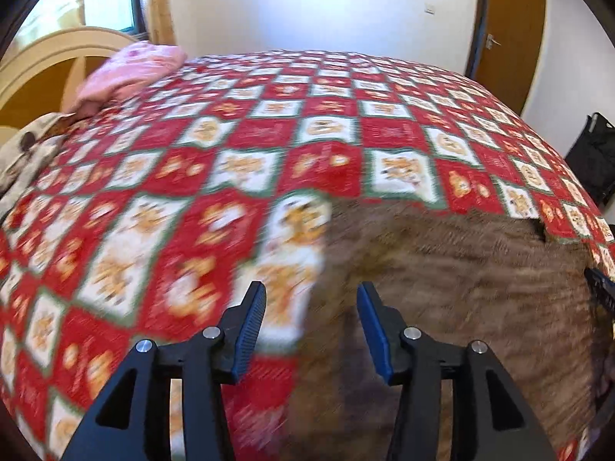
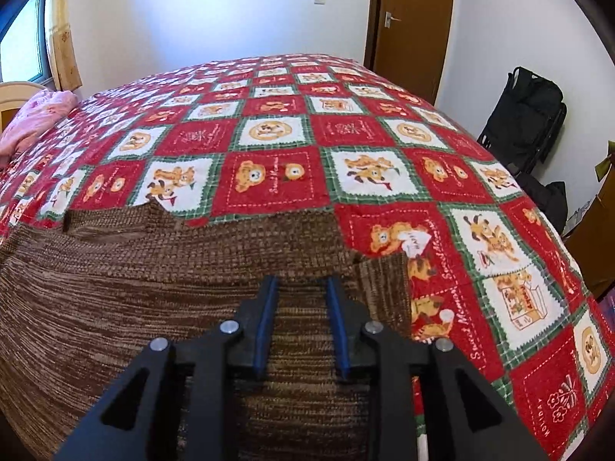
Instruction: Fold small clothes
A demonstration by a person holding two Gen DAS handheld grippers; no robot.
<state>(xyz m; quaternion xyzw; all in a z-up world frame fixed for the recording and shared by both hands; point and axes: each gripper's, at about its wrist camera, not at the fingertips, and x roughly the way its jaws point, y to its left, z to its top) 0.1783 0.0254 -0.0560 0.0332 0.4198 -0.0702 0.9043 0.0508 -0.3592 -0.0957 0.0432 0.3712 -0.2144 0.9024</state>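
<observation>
A brown ribbed knit garment (image 1: 442,288) (image 2: 173,288) lies spread flat on the bed's red-and-white bear-print blanket (image 1: 269,134) (image 2: 276,134). My left gripper (image 1: 312,288) is open above the garment's left edge, one finger over the blanket and the other over the knit, with nothing between the pads; this view is motion-blurred. My right gripper (image 2: 302,282) hovers over the garment near its right edge, where a folded flap (image 2: 384,288) lies. Its jaws stand a little apart and do not pinch the fabric. A dark tool with blue (image 1: 599,292) at the right edge of the left wrist view is probably the right gripper.
A pink cloth (image 1: 130,69) (image 2: 34,119) lies at the bed's far left by a cream headboard (image 1: 46,61). A beige patterned cloth (image 1: 23,153) is at the left edge. Beyond the bed are a brown door (image 2: 411,19) and a black bag (image 2: 526,115).
</observation>
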